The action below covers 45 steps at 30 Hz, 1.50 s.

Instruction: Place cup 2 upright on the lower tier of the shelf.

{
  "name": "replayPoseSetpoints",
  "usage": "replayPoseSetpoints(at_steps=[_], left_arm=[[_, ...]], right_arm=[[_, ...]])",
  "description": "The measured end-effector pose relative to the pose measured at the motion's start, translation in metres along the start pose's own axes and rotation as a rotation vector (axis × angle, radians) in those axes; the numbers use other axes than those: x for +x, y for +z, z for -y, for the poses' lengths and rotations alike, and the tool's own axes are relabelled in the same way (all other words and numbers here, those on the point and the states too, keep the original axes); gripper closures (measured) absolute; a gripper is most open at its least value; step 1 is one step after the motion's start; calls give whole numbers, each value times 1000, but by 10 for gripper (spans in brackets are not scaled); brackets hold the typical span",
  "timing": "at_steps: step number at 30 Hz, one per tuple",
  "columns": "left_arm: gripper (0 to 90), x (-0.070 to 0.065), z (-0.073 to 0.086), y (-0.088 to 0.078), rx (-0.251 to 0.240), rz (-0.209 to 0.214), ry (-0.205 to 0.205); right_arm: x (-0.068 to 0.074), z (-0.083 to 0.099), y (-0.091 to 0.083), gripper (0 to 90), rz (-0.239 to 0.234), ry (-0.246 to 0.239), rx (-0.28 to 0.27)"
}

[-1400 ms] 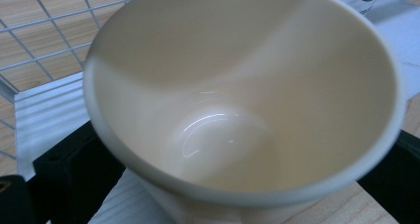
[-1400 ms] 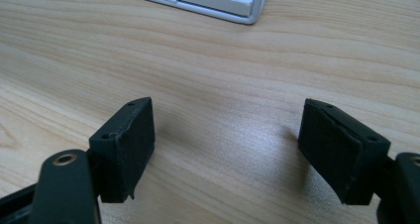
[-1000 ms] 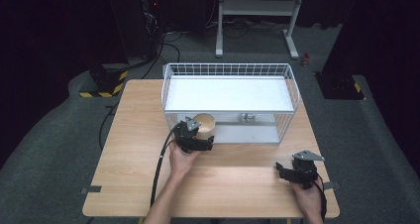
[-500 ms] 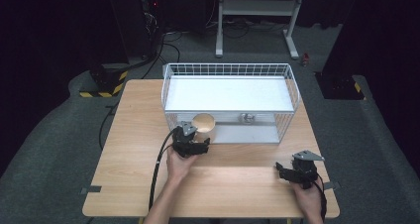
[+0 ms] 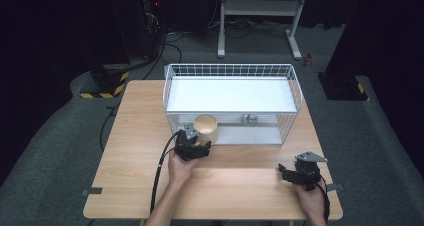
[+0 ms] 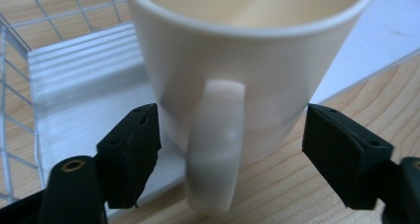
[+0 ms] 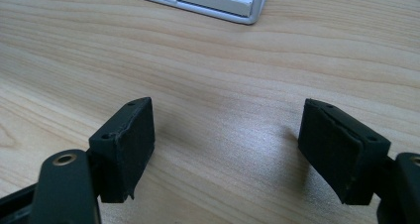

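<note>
A cream mug (image 6: 247, 60) stands at the front edge of the white wire basket (image 5: 232, 68), its handle (image 6: 218, 144) turned toward my left gripper (image 6: 233, 144). The left jaws have just been closing and now flank the mug's lower body, with the pads (image 6: 133, 149) right at its sides and no clear squeeze. From above, the mug (image 5: 205, 122) sits just beyond the left gripper (image 5: 197, 141). My right gripper (image 5: 285, 174) rests low over the table near the front right corner. In its own view the right gripper (image 7: 228, 149) is open over bare wood.
The basket holds a flat white board (image 5: 230, 93) and takes up the far half of the wooden table (image 5: 135, 151). A white panel corner (image 7: 233, 3) lies ahead of the right gripper. A black cable (image 5: 159, 176) trails from the left gripper toward the front edge.
The left jaws have narrowed around the mug, and the left hand has shifted slightly toward the front edge. The right gripper and hand look unchanged.
</note>
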<state>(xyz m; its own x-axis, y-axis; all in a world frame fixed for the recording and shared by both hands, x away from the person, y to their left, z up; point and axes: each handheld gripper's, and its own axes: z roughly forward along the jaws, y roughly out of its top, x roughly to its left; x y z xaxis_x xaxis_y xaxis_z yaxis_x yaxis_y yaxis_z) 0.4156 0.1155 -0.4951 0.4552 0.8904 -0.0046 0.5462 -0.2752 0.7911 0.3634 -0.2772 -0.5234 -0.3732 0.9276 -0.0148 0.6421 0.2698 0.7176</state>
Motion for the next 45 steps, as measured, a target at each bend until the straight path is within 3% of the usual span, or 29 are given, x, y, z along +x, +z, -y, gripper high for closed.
replayPoseSetpoints(at_steps=[6, 15, 24, 30, 39, 45], left_arm=[[298, -2, -2, -2, 8, -20, 14], [418, -4, -2, -5, -25, -52, 20], [564, -2, -3, -6, -35, -48, 5], [626, -2, -3, -6, -37, -44, -9], [722, -2, -6, -2, 2, -55, 3], [771, -2, -8, 1, -13, -56, -18]], right_arm=[[0, -1, 1, 219, 2, 2, 0], [0, 0, 0, 219, 1, 3, 0], [0, 0, 0, 219, 2, 3, 0], [0, 0, 0, 219, 2, 3, 0], [0, 0, 0, 219, 2, 3, 0], [0, 0, 0, 219, 2, 3, 0]])
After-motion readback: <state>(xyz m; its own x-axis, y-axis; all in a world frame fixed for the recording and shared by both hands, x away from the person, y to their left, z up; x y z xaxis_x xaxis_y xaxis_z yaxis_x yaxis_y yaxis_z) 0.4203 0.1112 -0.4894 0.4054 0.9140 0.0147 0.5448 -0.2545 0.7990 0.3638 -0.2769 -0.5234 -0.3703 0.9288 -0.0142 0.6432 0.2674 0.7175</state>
